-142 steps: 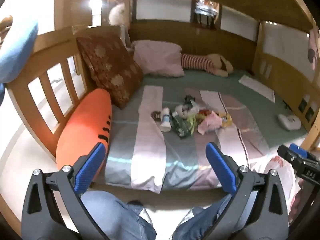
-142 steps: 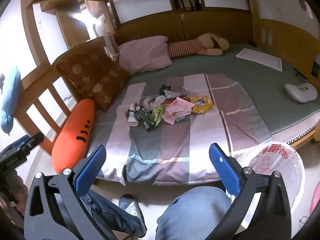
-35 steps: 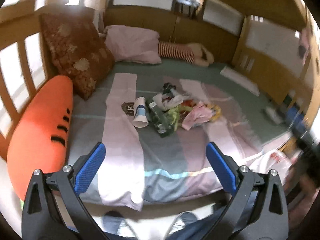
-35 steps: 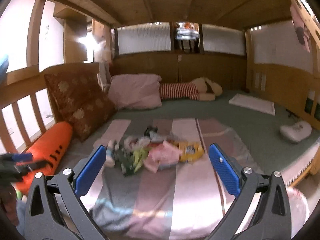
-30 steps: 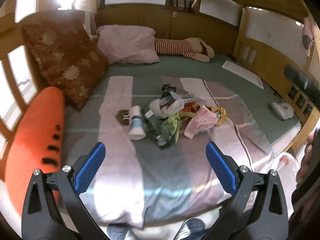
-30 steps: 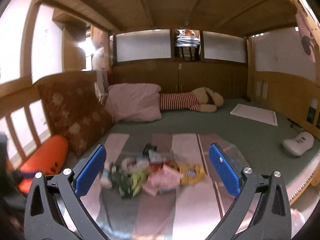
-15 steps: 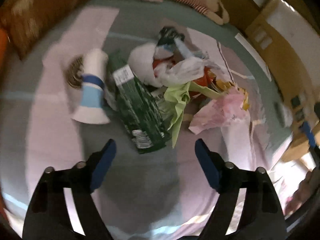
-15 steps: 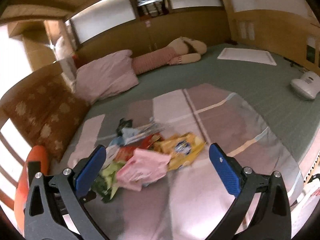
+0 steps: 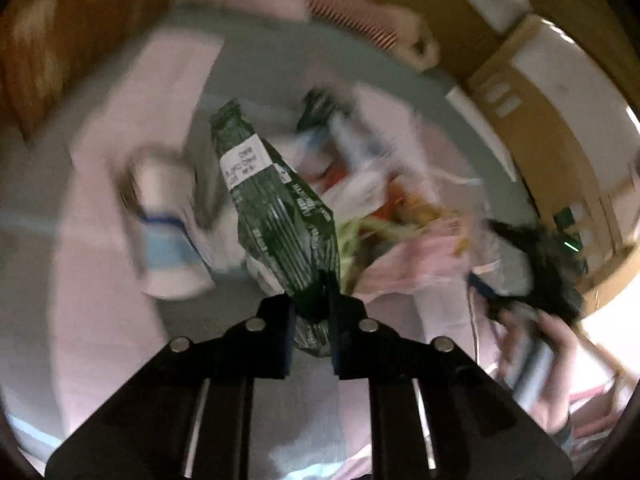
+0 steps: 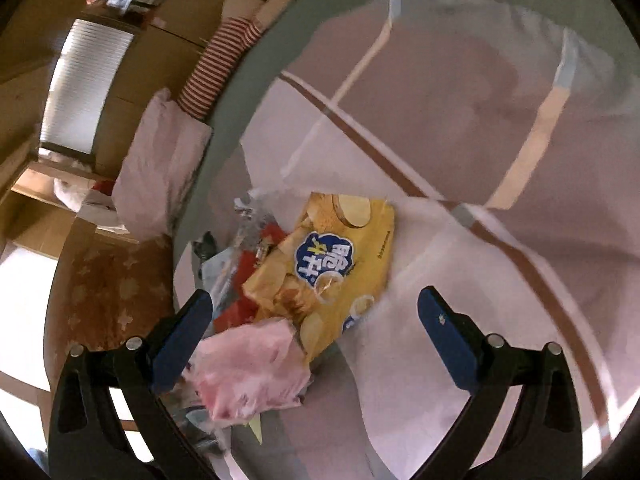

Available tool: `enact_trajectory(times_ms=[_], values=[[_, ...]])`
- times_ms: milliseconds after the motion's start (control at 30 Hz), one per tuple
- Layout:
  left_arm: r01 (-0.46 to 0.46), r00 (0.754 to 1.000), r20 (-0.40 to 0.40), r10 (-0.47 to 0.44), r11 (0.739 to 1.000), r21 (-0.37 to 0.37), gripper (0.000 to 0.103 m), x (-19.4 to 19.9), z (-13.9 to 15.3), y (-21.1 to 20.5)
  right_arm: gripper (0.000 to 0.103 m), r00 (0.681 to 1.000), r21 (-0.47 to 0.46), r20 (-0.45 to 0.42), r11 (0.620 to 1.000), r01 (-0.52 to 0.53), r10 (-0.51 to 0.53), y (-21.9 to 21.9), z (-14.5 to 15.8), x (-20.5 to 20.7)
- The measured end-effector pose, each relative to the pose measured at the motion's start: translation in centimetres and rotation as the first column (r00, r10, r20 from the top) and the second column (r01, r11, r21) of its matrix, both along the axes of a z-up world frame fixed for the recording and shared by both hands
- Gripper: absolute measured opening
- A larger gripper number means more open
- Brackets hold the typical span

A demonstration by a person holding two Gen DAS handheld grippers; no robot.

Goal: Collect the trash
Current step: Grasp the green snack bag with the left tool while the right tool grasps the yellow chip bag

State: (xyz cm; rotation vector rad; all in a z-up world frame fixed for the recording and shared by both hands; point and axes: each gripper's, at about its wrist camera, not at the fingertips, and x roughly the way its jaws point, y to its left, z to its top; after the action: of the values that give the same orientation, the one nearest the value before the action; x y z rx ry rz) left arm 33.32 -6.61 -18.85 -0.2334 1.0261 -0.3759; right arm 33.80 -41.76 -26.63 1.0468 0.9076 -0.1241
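Observation:
A heap of trash lies on the striped blanket (image 10: 480, 140) of the bed. In the left wrist view my left gripper (image 9: 314, 320) has its jaws closing, and the pads pinch the near end of a dark green wrapper (image 9: 276, 216). Left of it lies a white cup with a blue band (image 9: 168, 232). More wrappers (image 9: 380, 200) lie to the right. My right gripper (image 10: 314, 310) stands open just above a yellow chip bag (image 10: 332, 264) and a crumpled pink bag (image 10: 252, 368). A red wrapper (image 10: 236, 308) shows by its left finger. The right gripper (image 9: 532, 264) also appears blurred in the left wrist view, in a hand (image 9: 536, 348).
A pink pillow (image 10: 160, 168), a striped plush toy (image 10: 224, 52) and a brown patterned cushion (image 10: 108, 300) lie toward the head of the bed. Wooden panels (image 9: 520, 92) wall the far side. Bare blanket stretches right of the chip bag.
My left gripper came down onto the heap and closed on the green wrapper. My right gripper dropped and rolled, and now hangs close over the chip bag, still open.

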Motion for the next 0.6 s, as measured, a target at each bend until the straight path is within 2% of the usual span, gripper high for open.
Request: enact_trajectory(times_ms=[67,100,133,200,233,333,433,500,600], values=[[0.011,0.993,0.120,-0.019,0.998,0.065,0.014,-2.1,3.3,0.2,0.100,1.000,-0.001,-0.012,1.000,0.000,0.000,0.1,-0.8,1.0],[0.004,0.976,0.215,-0.027,0.994,0.106,0.014,-4.0,5.5,0.4,0.098,1.000,-0.001,-0.015,1.000,-0.005,0.005,0.1,-1.4,1.6],[-0.001,0.965,0.260,-0.032,0.992,0.125,0.014,-5.0,6.7,0.5,0.088,1.000,0.001,-0.017,1.000,-0.011,0.011,0.2,-1.9,2.0],[-0.015,0.936,0.349,-0.042,0.987,0.158,0.014,-7.5,9.1,0.9,0.080,1.000,-0.003,-0.006,1.000,-0.028,0.028,0.1,-2.5,2.7],[-0.027,0.920,0.391,-0.038,0.987,0.159,0.014,-9.2,10.1,1.4,0.068,0.999,-0.017,0.008,0.999,-0.036,0.036,-0.1,-2.1,2.7],[-0.069,0.906,0.424,0.001,0.987,0.145,0.014,-11.4,10.3,2.7,0.003,0.997,-0.090,0.042,0.995,-0.054,0.058,-0.3,0.6,1.8],[-0.102,0.914,0.403,0.037,0.985,0.142,0.014,-12.3,9.0,3.6,0.003,0.980,-0.204,0.154,0.974,-0.095,0.128,0.4,5.6,-0.2],[-0.106,0.914,0.403,0.040,0.984,0.144,0.015,-13.2,8.9,4.4,0.003,0.961,-0.311,0.206,0.943,-0.116,0.186,1.8,9.0,-2.3],[-0.125,0.904,0.424,0.054,0.982,0.143,0.016,-13.7,9.1,4.3,0.003,0.941,-0.378,0.259,0.919,-0.109,0.218,3.4,11.8,-4.9]])
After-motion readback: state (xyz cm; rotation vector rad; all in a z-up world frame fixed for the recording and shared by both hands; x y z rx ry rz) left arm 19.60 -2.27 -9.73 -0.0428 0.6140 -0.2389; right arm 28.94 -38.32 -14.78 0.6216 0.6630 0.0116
